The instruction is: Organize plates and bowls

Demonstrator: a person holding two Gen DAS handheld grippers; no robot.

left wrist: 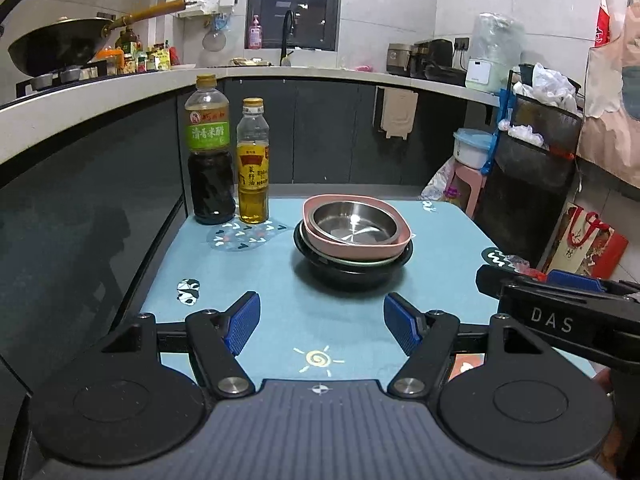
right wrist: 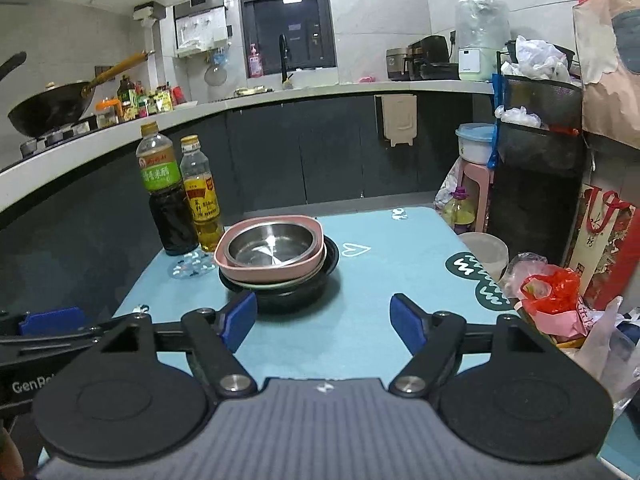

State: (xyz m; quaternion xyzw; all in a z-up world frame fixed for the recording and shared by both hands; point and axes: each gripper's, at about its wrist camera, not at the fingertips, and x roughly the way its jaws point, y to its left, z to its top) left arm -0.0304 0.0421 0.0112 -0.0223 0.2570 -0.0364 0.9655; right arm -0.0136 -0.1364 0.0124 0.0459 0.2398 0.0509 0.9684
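A stack of dishes stands on the blue table mat [left wrist: 280, 280]: a steel bowl [left wrist: 354, 222] inside a pink square plate [left wrist: 396, 248], on a pale green plate, on a black bowl [left wrist: 348, 274]. The stack also shows in the right wrist view, with the steel bowl [right wrist: 272, 246], pink plate [right wrist: 264, 270] and black bowl [right wrist: 292, 296]. My left gripper [left wrist: 322, 326] is open and empty, short of the stack. My right gripper [right wrist: 324, 322] is open and empty, near the stack's right front. The right gripper shows at the right edge of the left wrist view [left wrist: 560, 304].
A dark vinegar bottle [left wrist: 210, 152] and a yellow oil bottle [left wrist: 253, 164] stand at the mat's far left. Plastic bags [right wrist: 552, 288] and a white container [right wrist: 486, 252] crowd the table's right edge. The kitchen counter [left wrist: 100, 96] curves behind.
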